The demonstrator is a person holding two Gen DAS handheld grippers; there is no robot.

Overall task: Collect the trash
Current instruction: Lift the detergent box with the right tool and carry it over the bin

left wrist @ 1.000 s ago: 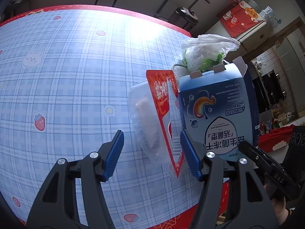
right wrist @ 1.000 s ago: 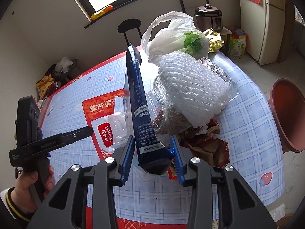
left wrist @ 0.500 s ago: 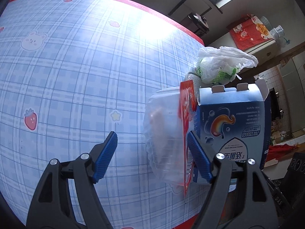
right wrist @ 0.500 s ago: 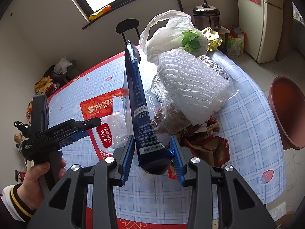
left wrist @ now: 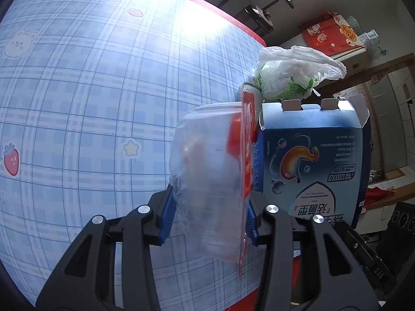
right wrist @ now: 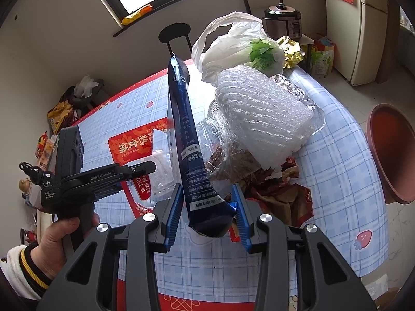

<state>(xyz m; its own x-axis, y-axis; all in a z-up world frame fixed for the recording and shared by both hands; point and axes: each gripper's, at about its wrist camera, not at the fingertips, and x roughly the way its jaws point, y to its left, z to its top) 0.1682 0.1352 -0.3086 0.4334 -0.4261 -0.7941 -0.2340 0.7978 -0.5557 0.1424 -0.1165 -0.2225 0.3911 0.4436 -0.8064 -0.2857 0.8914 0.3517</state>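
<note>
Blue-padded left tool (left wrist: pixel 207 217) clamps the red-and-clear snack bag (left wrist: pixel 220 176) upright over the checked surface (left wrist: pixel 77 103); level right tool (right wrist: pixel 207 207) grips the blue box (right wrist: pixel 186 150) beside it.

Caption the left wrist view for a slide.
Left tongs shut on a clear-and-red bag, beside the blue box on the plaid table.

Bright window daylight glares off the tablecloth (left wrist: pixel 197 26); fisheye edges bend, darken.
</note>
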